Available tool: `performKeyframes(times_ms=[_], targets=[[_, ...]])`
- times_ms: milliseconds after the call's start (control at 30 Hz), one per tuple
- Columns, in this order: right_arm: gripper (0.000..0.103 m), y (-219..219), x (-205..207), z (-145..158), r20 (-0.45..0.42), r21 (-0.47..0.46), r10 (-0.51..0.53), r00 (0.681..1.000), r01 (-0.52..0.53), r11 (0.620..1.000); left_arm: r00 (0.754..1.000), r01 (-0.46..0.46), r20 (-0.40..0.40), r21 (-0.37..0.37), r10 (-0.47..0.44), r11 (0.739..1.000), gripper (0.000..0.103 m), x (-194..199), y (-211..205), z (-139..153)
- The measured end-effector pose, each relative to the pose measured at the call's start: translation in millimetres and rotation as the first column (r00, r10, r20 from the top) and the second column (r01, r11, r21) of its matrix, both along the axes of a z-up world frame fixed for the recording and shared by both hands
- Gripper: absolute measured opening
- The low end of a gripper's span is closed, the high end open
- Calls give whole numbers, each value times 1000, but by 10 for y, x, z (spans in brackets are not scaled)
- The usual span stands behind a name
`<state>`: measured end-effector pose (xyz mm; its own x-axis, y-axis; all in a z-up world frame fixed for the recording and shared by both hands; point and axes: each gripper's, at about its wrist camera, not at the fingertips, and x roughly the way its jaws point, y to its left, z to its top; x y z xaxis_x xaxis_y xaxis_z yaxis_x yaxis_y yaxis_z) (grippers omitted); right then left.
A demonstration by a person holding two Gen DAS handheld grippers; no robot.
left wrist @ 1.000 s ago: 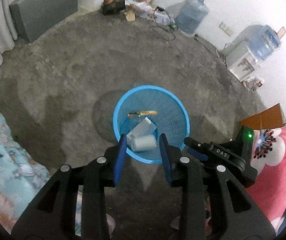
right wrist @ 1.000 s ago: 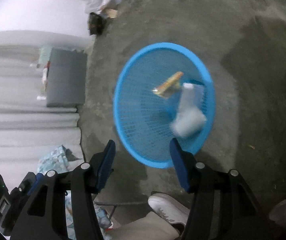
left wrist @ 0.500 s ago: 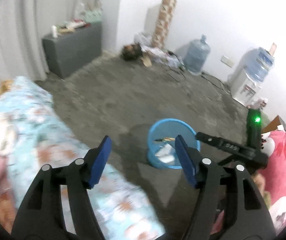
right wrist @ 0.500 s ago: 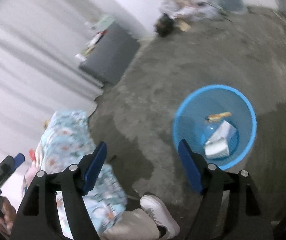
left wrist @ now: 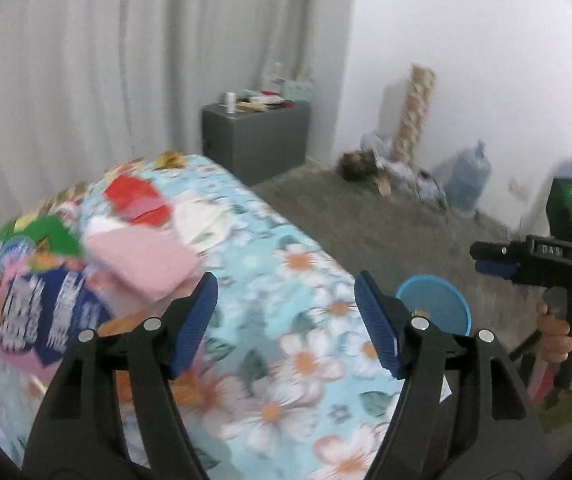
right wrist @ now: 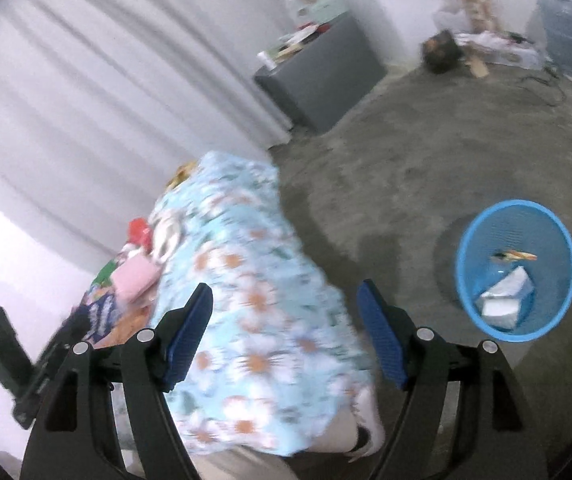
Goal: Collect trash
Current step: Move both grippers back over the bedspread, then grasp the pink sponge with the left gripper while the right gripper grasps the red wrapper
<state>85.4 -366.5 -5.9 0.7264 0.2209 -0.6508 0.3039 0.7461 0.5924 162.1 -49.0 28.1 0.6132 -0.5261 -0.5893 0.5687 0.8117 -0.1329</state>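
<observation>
A blue mesh basket (right wrist: pixel 516 270) stands on the grey floor at the right; it holds white cartons (right wrist: pixel 504 296) and a thin orange wrapper (right wrist: pixel 516 255). It also shows in the left wrist view (left wrist: pixel 434 300). A pile of trash lies on the floral bed cover: a pink packet (left wrist: pixel 141 260), a red one (left wrist: pixel 137 198), a green one (left wrist: pixel 45 234) and a blue printed wrapper (left wrist: pixel 51 308). My left gripper (left wrist: pixel 286 320) is open and empty above the cover, right of the pile. My right gripper (right wrist: pixel 286 328) is open and empty above the bed; it also shows in the left wrist view (left wrist: pixel 498 260).
The floral-covered bed (left wrist: pixel 298 264) fills the foreground. A grey cabinet (left wrist: pixel 255 142) with clutter on top stands by white curtains. Water jugs (left wrist: pixel 468 178) and junk (left wrist: pixel 366 162) lie along the far wall. A white shoe (right wrist: pixel 366 412) is under my right gripper.
Both grippers have swung up and left, away from the basket and toward the bed. The trash pile has come into view. Both stay open and empty.
</observation>
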Motion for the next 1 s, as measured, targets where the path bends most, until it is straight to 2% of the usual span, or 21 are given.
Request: performKeyframes(times_ms=[100, 167, 400, 533, 600, 767, 1000], targets=[[73, 224, 170, 36, -4, 14, 55, 998, -55, 998, 997, -56, -51, -113, 50, 992, 66, 114, 325, -72], [73, 400, 336, 55, -9, 29, 102, 995, -102, 994, 991, -98, -105, -189, 79, 977, 66, 232, 536, -131], [73, 838, 917, 5, -22, 112, 219, 976, -215, 970, 972, -182, -201, -323, 121, 929, 63, 612, 909, -247], [73, 989, 1306, -70, -37, 166, 261, 965, -251, 954, 953, -224, -275, -353, 128, 908, 50, 811, 990, -370], [73, 1060, 1503, -58, -31, 178, 287, 958, -277, 944, 940, -246, -314, -359, 132, 900, 47, 905, 1015, -428], [73, 1207, 1944, 13, 1, 213, 347, 938, -339, 916, 916, -272, -381, -364, 124, 891, 45, 1084, 1023, -570], [61, 1437, 2402, -16, -7, 238, 404, 915, -391, 889, 893, -304, -429, -350, 136, 886, 45, 1192, 1001, -698]])
